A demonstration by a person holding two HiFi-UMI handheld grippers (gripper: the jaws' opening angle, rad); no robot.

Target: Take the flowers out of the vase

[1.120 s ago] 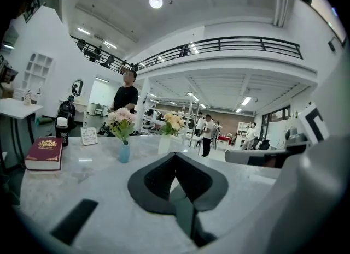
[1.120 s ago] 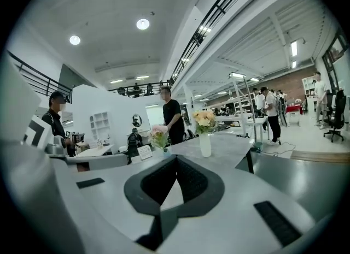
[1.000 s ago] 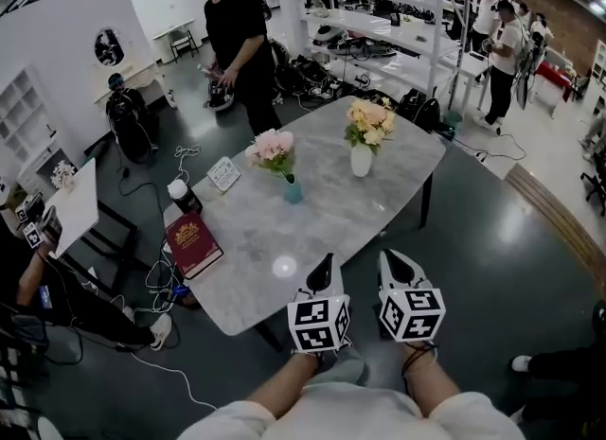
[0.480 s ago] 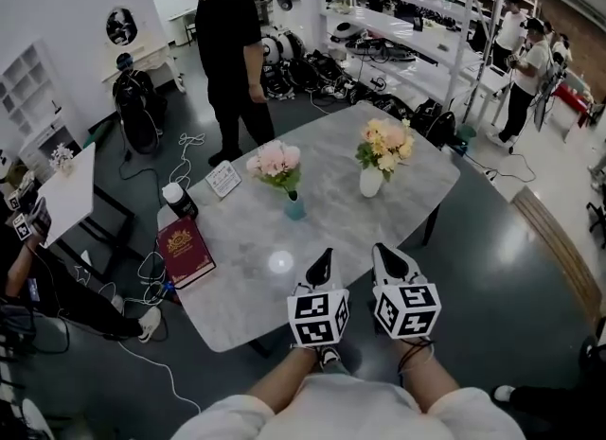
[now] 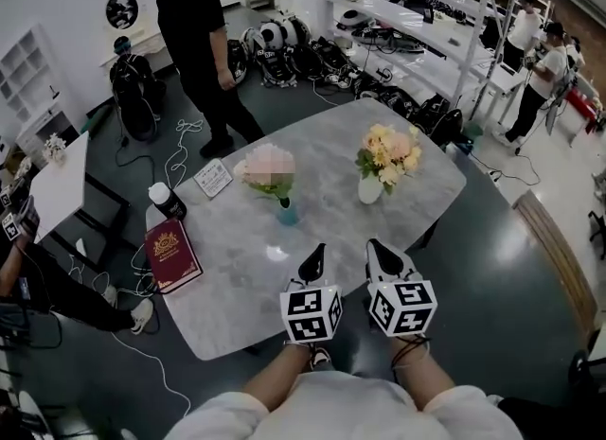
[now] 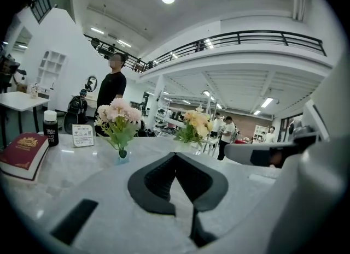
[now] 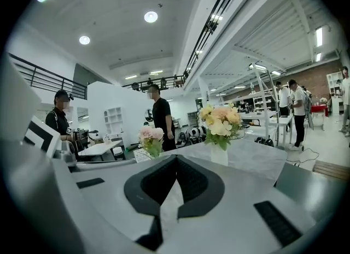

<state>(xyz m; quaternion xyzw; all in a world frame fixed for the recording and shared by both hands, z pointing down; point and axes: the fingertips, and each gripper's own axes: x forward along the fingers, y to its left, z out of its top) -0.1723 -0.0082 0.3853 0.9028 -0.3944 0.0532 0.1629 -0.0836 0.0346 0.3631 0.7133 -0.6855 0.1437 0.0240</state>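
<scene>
The task is at its very beginning; I judge this to be the approach step. Both tools are held side by side over the near edge of the surface (image 5: 237, 277), and neither touches anything. The left tool (image 5: 316, 253) has its jaws together with nothing between them. The right tool (image 5: 377, 247) is the same, pressed together and empty.

The flowers are not yet taken out. The yellow flowers (image 5: 390, 152) stand in a white vase (image 5: 369, 188) on the far right part of the surface, ahead of the right tool. The pink flowers (image 5: 268, 169) stand in a small blue vase (image 5: 285, 212) nearer the middle, ahead of the left tool. Both vases are upright and well apart from the tools. Which vase the task means, I cannot tell. A red book (image 5: 170, 255), a dark bottle (image 5: 162, 200) and a small card (image 5: 214, 177) are at the left side, out of the way.

For the next move, the jaws must first be spread. Then one tool should reach to the stems just above the mouth of a vase and close there, not on the blossoms. The other tool probably needs to steady the vase, because it looks light and may rise together with the stems.
</scene>
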